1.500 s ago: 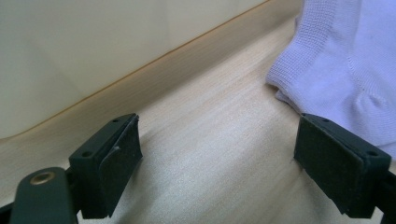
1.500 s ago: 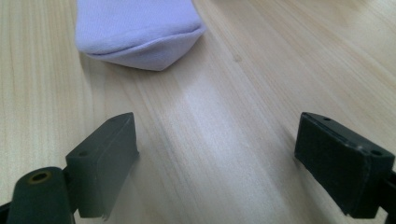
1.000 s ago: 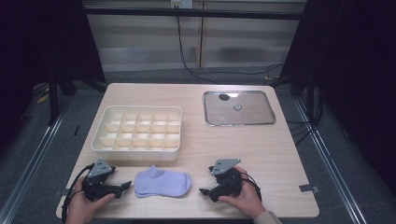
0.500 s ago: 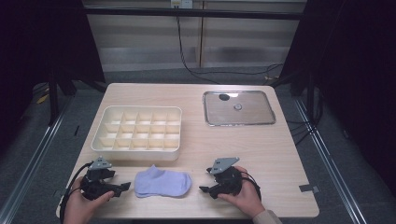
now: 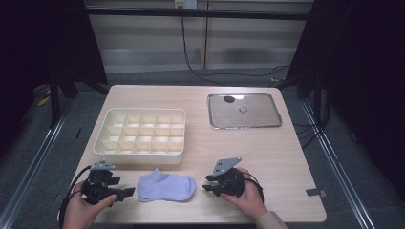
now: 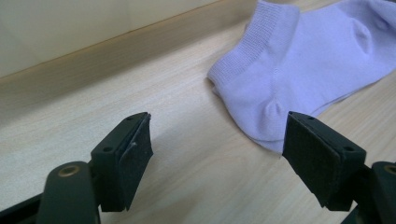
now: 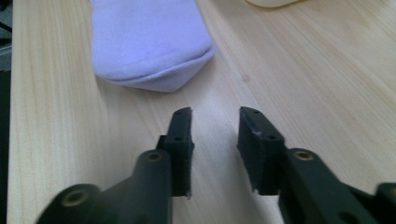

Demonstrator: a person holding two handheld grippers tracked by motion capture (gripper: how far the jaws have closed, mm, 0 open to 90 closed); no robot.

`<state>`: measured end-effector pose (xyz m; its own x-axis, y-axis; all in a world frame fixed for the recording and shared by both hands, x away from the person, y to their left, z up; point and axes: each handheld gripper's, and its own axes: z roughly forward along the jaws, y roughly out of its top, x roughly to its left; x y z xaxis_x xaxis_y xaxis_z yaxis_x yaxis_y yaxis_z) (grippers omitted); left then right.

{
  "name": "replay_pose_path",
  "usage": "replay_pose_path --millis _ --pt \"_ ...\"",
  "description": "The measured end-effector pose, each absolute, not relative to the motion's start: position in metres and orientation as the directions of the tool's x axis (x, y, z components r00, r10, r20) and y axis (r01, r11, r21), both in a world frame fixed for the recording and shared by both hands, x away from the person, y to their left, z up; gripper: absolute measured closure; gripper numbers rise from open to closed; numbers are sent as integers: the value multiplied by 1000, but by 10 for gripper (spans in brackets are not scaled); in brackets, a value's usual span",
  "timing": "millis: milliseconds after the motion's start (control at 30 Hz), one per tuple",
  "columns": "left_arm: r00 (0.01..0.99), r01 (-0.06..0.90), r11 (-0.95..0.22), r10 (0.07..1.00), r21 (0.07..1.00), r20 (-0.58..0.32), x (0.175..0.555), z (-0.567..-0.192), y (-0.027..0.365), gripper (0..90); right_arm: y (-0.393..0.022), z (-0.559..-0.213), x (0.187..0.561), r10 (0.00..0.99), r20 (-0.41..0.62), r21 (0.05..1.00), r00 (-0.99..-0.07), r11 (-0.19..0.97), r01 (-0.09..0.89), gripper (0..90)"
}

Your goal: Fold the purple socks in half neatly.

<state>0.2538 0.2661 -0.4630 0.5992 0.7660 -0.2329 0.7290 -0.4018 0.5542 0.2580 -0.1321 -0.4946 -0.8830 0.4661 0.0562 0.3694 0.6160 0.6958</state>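
A lavender sock [image 5: 166, 186] lies flat on the table [image 5: 286, 157], just in front of the divided tray [image 5: 141, 136]. The left hand-held gripper [image 5: 125, 193] sits beside its cuff, jaws spread, just narrowing slightly. The right hand-held gripper [image 5: 208, 184], near its toe, has been closing on nothing, a gap remaining.

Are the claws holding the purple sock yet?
No, nothing is held. The sock lies flat on the table between the left claw and the right claw, whose jaws have just been closing on empty air.

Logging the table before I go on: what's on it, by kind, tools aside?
Socks: 1, light purple
Divided trays: 1, cream
Metal trays: 1
Total: 3
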Motion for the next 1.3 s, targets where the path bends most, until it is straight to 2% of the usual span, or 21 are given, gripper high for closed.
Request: replay_pose_path --millis 67,133,300,567,767,933,1133,1300 --pt "591 741 -397 768 542 -245 253 -463 264 241 -130 -493 258 452 55 692 -890 625 361 754" --pt "588 751 -398 766 528 -259 254 -463 263 245 -129 -493 259 448 52 692 -893 628 356 772" --pt "582 764 -399 764 507 -277 254 -460 258 269 -125 -489 259 426 47 691 -904 640 337 884" --pt "559 795 -383 763 469 -324 259 -459 249 321 -120 -488 260 395 57 687 -917 651 323 900" --pt "536 821 -372 765 433 -357 267 -463 242 417 -117 -489 260 375 55 684 -926 661 308 900" --pt "515 834 -357 778 421 -359 271 -467 240 468 -115 -491 261 368 56 677 -928 669 306 900" --pt "521 827 -357 778 435 -351 280 -466 236 493 -113 -494 261 361 55 663 -931 684 304 900" --pt "528 828 -381 776 410 -345 286 -470 225 510 -112 -494 260 359 48 659 -932 689 300 900"
